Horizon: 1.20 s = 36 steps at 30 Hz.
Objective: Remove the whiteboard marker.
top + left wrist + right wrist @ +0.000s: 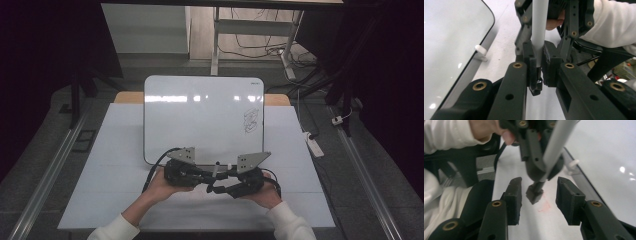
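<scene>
Whiteboard (200, 117) on table (115, 165), both tools just before its near edge

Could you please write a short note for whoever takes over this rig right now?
Left gripper: shut on the marker, low on its grey barrel, black cap pointing toward the right gripper.
Right gripper: open, jaws either side of the cap, not touching it.
Whiteboard: lying on the table just beyond both grippers, a small scribble near its right edge.
Done: marker picked up.
Left, probably: close on the cap, pull it off; the cap looks to be on.
</scene>
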Motion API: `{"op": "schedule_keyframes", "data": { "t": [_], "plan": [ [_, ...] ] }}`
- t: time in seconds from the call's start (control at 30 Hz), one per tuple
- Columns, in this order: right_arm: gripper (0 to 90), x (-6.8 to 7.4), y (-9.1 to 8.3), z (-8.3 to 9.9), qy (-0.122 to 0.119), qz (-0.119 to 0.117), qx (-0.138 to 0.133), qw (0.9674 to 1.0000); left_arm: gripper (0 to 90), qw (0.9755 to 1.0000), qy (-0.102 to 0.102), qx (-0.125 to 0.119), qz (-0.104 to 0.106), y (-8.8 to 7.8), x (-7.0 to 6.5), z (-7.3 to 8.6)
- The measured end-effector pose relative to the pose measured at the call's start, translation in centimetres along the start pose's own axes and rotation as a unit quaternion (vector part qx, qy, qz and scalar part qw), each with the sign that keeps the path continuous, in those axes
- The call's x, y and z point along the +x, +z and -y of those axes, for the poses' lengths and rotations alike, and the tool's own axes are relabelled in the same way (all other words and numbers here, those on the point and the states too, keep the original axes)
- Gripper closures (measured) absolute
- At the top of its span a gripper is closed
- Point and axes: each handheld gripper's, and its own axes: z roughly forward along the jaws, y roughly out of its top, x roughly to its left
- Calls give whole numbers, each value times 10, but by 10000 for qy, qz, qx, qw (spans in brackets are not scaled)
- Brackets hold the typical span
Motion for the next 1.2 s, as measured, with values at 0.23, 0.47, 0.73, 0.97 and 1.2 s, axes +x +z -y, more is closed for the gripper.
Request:
{"op": "schedule_keyframes", "data": {
  "t": [0.23,0.47,0.73,0.97,1.2],
  "plan": [
    [669,4,7,0,-154,-201,123,9996,813,9996,-19,-67,274,1,1,0],
    [720,4,9,0,-195,-328,113,9992,813,9993,28,-119,346,1,0,-1],
    [746,1,9,1,84,-324,-28,9994,805,9993,38,-219,292,0,0,0],
    [769,1,11,2,207,-156,-171,9995,767,9992,-51,-352,188,-1,0,-1],
    [770,-1,7,2,298,258,-276,9988,544,9968,-226,-640,-429,-22,-7,1]
  ]
}}
